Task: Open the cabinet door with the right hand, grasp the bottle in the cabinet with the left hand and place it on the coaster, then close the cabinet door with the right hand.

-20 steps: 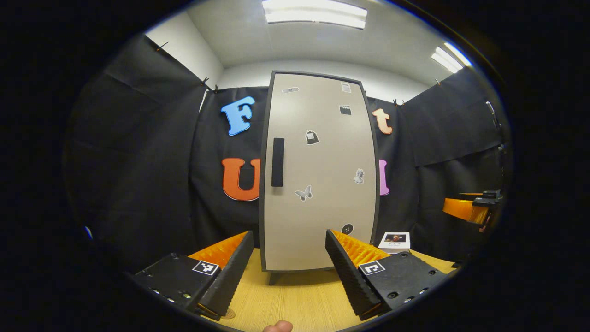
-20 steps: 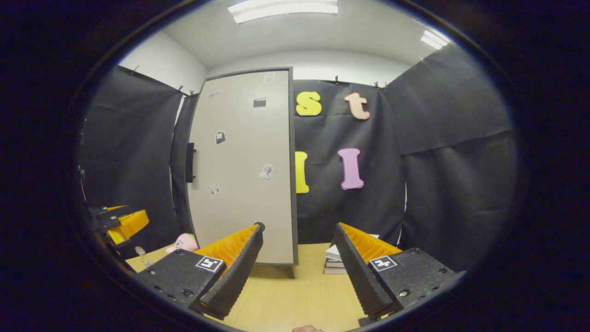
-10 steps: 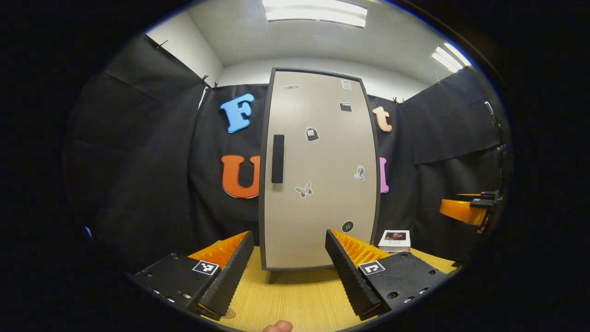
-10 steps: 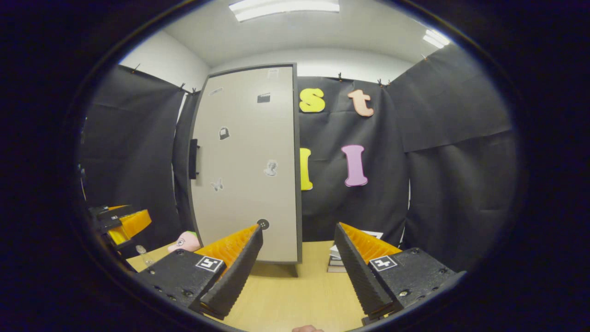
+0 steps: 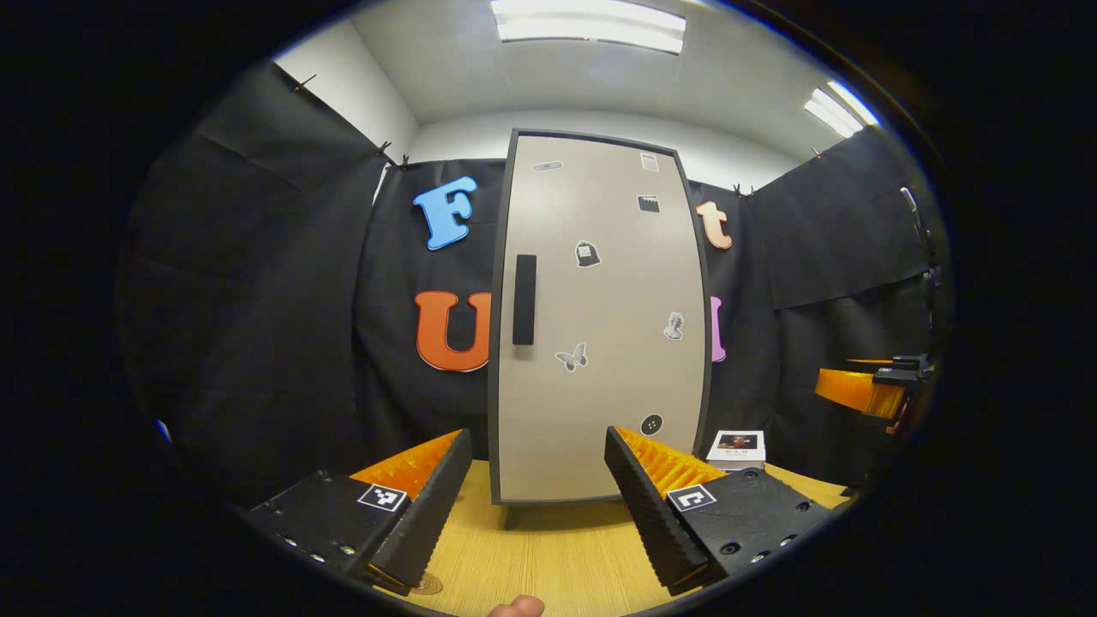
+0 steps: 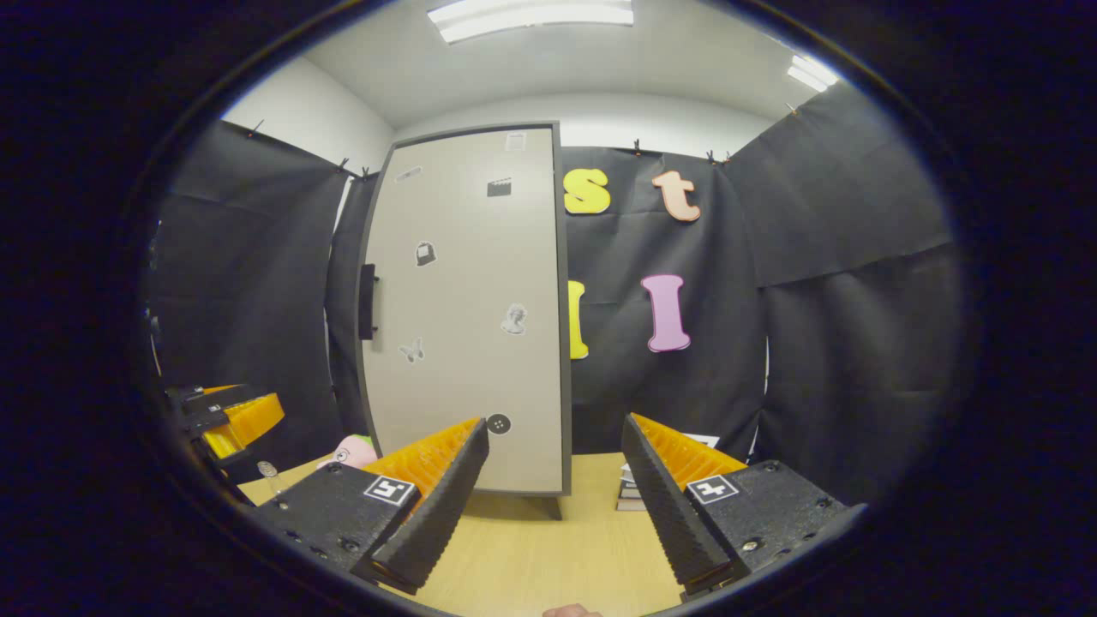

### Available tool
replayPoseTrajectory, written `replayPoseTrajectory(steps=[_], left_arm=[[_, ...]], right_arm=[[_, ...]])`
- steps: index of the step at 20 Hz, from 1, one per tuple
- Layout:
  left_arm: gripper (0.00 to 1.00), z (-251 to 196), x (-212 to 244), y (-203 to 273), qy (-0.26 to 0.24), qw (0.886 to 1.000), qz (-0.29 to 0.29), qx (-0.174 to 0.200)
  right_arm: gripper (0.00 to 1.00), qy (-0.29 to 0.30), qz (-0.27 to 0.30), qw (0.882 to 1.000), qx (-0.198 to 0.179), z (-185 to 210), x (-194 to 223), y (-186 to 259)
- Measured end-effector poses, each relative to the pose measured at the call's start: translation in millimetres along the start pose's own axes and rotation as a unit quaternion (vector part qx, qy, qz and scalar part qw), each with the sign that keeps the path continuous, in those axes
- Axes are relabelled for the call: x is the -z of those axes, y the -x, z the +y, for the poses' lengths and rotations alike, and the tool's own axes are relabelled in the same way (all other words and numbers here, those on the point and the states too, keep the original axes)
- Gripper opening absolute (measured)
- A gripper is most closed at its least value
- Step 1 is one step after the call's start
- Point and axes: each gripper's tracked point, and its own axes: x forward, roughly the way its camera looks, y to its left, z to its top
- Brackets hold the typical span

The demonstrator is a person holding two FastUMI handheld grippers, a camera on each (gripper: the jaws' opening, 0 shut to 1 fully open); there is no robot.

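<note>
Left gripper view is looking straight at the cabinet door (image 5: 600, 317), which is sitting shut inside its dark frame, standing upright toward the back edge of the wooden table (image 5: 557, 557). The dark vertical handle (image 5: 524, 299) is sitting along the door's left edge, and small stickers are dotting the panel. The left gripper (image 5: 538, 484) is hovering above the table in front of the cabinet with its jaws spread wide and nothing between them, touching neither door nor handle. A round coaster (image 5: 426, 584) is peeking out at the table's near edge, just under the tip of the gripper's left finger. A white box (image 5: 735, 447) is lying beside the cabinet's lower right corner, and the other gripper is showing at the far right, well apart from the cabinet. The bottle cannot be seen with the door closed.

In the right gripper view the right gripper (image 6: 555, 480) is likewise hanging over the table with its jaws held wide apart and empty, pointing to the right of the cabinet, so the door is appearing at an angle on the left. A short stack of books (image 6: 630, 488) is resting by the back edge behind its right finger, and a pink toy (image 6: 351, 450) is lying at the table's left side.
</note>
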Motion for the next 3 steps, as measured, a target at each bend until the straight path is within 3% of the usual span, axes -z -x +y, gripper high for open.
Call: replayPoseTrajectory(steps=[3], left_arm=[[0.94, 2.0, -4.0, 0.7, -0.001, 1.000, -0.003, 0.001]], right_arm=[[1.00, -0.002, -0.002, 1.000, 0.000, 2.4, 0.9, 1.6]])
